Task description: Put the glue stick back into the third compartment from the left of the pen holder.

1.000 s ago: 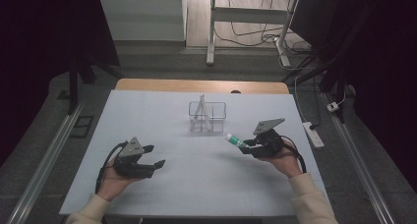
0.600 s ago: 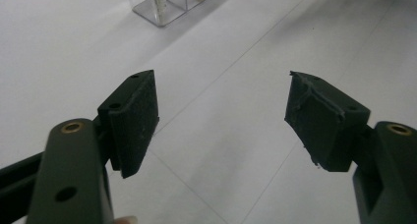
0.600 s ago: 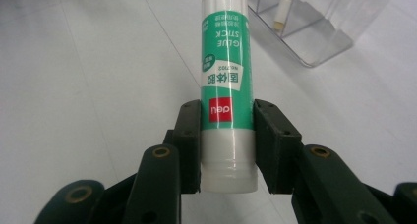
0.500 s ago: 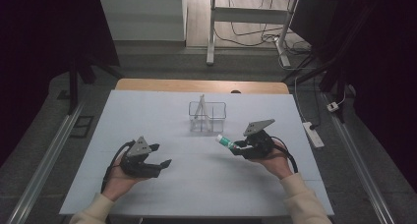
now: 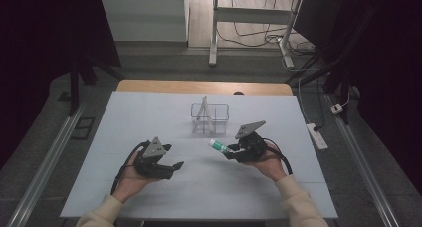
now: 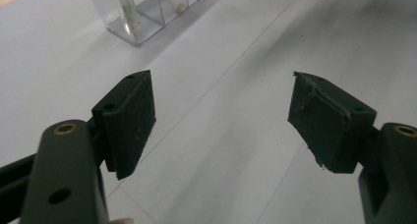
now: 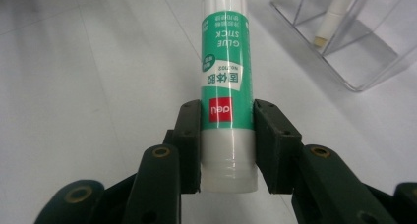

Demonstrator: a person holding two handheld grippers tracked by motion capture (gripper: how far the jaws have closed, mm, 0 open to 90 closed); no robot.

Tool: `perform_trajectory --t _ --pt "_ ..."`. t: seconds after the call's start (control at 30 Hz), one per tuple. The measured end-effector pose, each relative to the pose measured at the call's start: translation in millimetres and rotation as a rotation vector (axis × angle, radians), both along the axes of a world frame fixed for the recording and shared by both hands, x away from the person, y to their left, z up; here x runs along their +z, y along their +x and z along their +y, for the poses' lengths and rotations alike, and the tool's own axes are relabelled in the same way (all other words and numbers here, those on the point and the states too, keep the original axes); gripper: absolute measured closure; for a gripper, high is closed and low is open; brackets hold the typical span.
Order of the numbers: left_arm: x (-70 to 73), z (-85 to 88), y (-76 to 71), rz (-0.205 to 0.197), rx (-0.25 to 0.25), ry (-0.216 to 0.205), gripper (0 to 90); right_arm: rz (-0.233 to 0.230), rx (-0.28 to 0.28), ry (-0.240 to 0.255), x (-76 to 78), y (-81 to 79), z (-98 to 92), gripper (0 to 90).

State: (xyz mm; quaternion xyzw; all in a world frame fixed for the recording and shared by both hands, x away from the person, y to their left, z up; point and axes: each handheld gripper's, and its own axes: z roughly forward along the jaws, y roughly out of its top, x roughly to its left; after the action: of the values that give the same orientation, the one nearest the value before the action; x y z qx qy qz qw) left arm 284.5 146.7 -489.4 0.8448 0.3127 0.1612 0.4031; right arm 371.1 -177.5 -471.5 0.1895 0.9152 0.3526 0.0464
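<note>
Cream sleeves (image 5: 298, 202), black hand-held grippers (image 5: 158, 162)

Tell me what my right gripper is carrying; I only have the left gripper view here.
Observer: The right gripper is shut on a green and white glue stick.
Operator: Say where it sits against the clear organizer.
Observer: In the high view the glue stick is just in front of the clear organizer, not yet in it.
Operator: Report what is inside.
Observer: A white pen leans in one compartment.
</note>
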Motion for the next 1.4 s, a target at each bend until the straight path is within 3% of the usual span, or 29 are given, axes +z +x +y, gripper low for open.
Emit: perform_trajectory --t 0.73,1.4 --pt "1.5 -34.2 6.3 -0.047 -0.080 0.074 25.5 0.055 0.078 -0.028 -5.7 -5.2 33.1 64.7" --pt "-1.8 -59.0 13.5 -0.068 -0.127 0.173 24.2 0.095 0.136 -0.059 -11.6 -8.5 46.3 64.7"
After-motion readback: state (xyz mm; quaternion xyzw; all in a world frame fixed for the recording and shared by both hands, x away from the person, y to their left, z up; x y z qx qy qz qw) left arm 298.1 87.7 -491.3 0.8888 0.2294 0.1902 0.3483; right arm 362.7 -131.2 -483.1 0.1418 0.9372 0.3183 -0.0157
